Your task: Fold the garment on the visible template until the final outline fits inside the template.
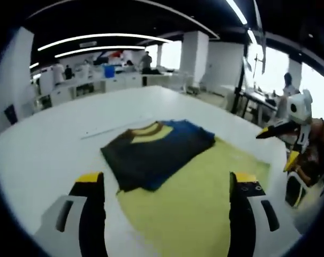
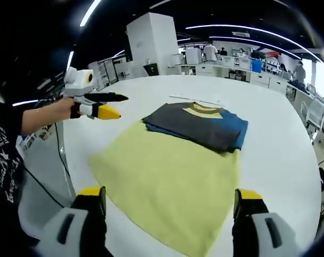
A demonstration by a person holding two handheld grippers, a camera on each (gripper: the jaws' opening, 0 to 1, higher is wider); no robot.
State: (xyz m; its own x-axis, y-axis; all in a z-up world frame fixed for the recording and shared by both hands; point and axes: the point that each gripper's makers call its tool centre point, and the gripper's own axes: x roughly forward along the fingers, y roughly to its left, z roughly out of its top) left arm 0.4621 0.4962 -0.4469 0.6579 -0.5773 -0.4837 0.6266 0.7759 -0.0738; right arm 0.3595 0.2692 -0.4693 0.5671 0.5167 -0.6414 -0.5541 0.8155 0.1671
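Left gripper view has your left gripper (image 1: pixel 167 187) wide open and empty, the folded garment (image 1: pixel 159 150) lying ahead between its jaws, on the far part of the yellow template (image 1: pixel 199 198). Your right gripper (image 2: pixel 170 206) is just as wide, holding nothing. The fold's far edge seems to overhang the template; grab only the top layer and it may unfold

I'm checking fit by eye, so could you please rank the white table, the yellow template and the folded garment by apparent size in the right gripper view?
1. White table, largest.
2. Yellow template.
3. Folded garment, smallest; it lies farther from the camera than most of the template, so the gap may look exaggerated.
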